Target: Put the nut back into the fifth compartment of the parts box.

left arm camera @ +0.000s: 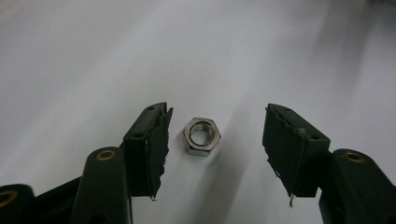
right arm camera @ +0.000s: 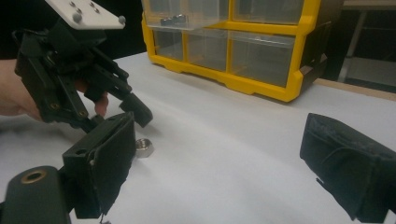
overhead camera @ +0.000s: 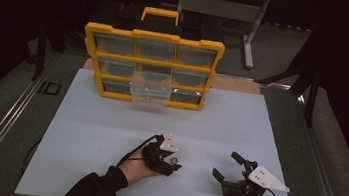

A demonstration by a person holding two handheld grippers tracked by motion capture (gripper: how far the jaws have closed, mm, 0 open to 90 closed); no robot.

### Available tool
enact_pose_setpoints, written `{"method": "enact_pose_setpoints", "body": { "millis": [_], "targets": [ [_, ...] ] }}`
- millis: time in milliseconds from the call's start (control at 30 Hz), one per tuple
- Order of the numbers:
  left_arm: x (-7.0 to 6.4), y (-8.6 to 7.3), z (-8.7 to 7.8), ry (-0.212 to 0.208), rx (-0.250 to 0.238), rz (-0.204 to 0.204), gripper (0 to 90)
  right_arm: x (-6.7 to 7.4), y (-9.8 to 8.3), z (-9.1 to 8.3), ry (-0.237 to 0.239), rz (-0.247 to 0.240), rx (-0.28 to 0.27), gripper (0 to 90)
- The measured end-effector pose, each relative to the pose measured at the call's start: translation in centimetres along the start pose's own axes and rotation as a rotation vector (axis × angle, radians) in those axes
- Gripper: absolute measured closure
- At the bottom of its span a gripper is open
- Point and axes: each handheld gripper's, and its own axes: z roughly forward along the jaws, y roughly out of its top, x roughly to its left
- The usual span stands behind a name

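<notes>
A small silver hex nut (left arm camera: 201,136) lies flat on the white table top (overhead camera: 107,135). My left gripper (left arm camera: 217,112) points down over it, one black jaw on either side of the nut and neither pad touching it, so it is open. In the high view the left gripper (overhead camera: 168,162) is at the near centre of the table, held in a hand with a dark sleeve. The right gripper view shows the nut (right arm camera: 144,148) under the left gripper (right arm camera: 122,117). My right gripper (overhead camera: 224,164) rests to the right, open, with nothing between its jaws.
A yellow organiser (overhead camera: 151,65) with clear drawers stands at the back of the table. Its lower middle drawer (overhead camera: 150,92) is pulled out and, in the right gripper view, holds small dark parts (right arm camera: 170,19). A grey metal stand (overhead camera: 250,37) is behind.
</notes>
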Motion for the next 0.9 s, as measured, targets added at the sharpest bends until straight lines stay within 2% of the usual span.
{"method": "enact_pose_setpoints", "body": {
  "millis": [200,233,633,900],
  "targets": [
    [-0.1,-0.3,0.9,0.018,0.020,0.024,51.4,0.0,0.0,0.0,0.000,0.000,0.000,10.6],
    [-0.1,-0.3,1.0,0.034,0.024,0.025,52.5,0.0,0.0,0.0,0.000,0.001,0.000,10.6],
    [-0.1,-0.2,1.5,0.032,0.042,0.049,69.4,0.0,0.0,0.0,0.001,-0.002,0.001,10.6],
    [0.0,0.0,0.8,0.009,0.047,0.065,70.2,0.0,0.0,-0.1,-0.001,0.002,-0.002,10.6]
  ]
}}
